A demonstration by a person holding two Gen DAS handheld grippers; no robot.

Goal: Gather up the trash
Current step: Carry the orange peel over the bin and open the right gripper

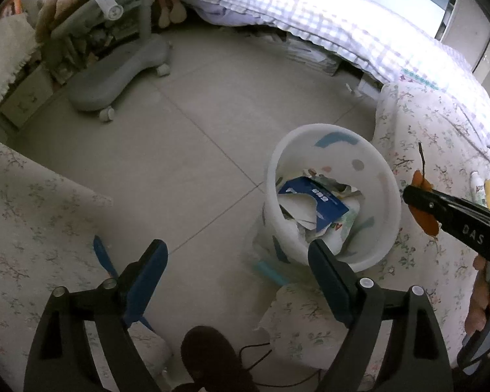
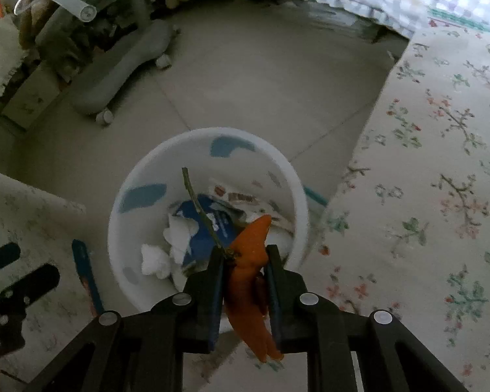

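Observation:
A white waste bin (image 1: 387, 196) stands on the tiled floor, holding crumpled paper and a blue card (image 1: 313, 196). My left gripper (image 1: 236, 245) hangs above the floor just left of the bin, open with nothing between its fingers. In the right wrist view, my right gripper (image 2: 245, 251) is shut on an orange peel (image 2: 250, 281) with a thin green stem, held right over the bin's (image 2: 209, 132) near rim. From the left wrist view that peel (image 1: 424, 220) and the right gripper (image 1: 408, 196) sit at the bin's right side, over the floral cloth.
Floral cloth (image 1: 424, 124) covers surfaces right and left of the bin. A blue strip (image 1: 103, 254) lies on the left cloth. A grey wheeled chair base (image 1: 114, 78) and a checked quilt (image 1: 310, 9) lie beyond. A small bottle (image 1: 477, 186) rests far right; a dark shoe (image 1: 209, 352) is below.

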